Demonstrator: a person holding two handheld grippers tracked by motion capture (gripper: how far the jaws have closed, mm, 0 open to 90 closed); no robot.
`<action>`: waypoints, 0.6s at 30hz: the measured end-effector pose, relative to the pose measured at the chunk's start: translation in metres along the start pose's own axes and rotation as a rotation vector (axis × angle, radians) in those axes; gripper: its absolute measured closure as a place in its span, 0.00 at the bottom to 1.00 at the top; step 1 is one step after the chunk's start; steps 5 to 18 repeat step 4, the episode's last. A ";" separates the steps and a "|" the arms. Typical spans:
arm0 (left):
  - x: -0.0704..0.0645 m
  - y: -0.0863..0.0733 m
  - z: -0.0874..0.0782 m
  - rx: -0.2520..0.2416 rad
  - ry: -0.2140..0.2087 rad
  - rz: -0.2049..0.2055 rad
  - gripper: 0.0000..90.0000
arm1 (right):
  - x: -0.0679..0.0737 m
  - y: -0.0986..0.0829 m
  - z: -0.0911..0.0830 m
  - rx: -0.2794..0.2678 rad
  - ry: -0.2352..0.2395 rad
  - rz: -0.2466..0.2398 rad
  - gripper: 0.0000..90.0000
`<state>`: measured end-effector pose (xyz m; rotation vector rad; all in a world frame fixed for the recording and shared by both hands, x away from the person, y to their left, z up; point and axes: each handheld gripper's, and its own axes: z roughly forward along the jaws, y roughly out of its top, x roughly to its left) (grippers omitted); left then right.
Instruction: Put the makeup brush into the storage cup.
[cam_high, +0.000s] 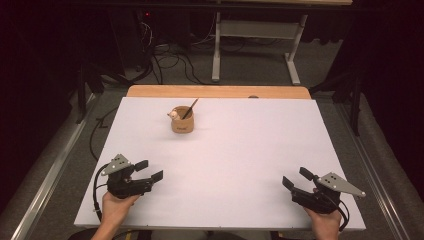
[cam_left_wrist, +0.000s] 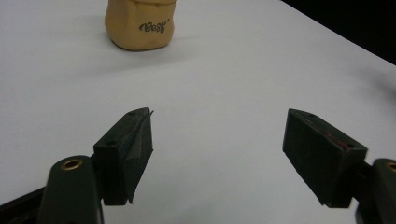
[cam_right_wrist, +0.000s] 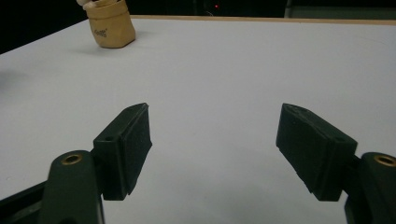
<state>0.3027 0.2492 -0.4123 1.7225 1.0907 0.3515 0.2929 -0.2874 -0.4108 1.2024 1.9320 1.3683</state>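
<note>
White sheet over wooden table, tan pot far centre, left gripper and right gripper wide open, empty, dark room, floor cables.

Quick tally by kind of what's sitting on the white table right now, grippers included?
Tan pouches: 1, the tan pouch at the far middle of the white table.
Dark sticks: 1, the dark stick leaning in the pouch.
Small pale things: 1, the pale thing at the pouch's rim; what it is cannot be told.
Grippers: 2, left gripper and right gripper, both with jaws apart.
Total: 5.
</note>
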 end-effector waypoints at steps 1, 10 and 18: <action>0.000 0.000 0.000 0.000 0.000 0.001 0.27 | 0.000 0.000 0.000 0.001 0.000 0.003 0.31; 0.000 0.001 0.000 -0.002 -0.001 0.003 0.27 | 0.000 0.000 0.001 0.004 -0.001 0.003 0.31; 0.000 0.001 0.000 -0.002 -0.001 0.003 0.27 | 0.000 0.000 0.001 0.004 -0.001 0.003 0.31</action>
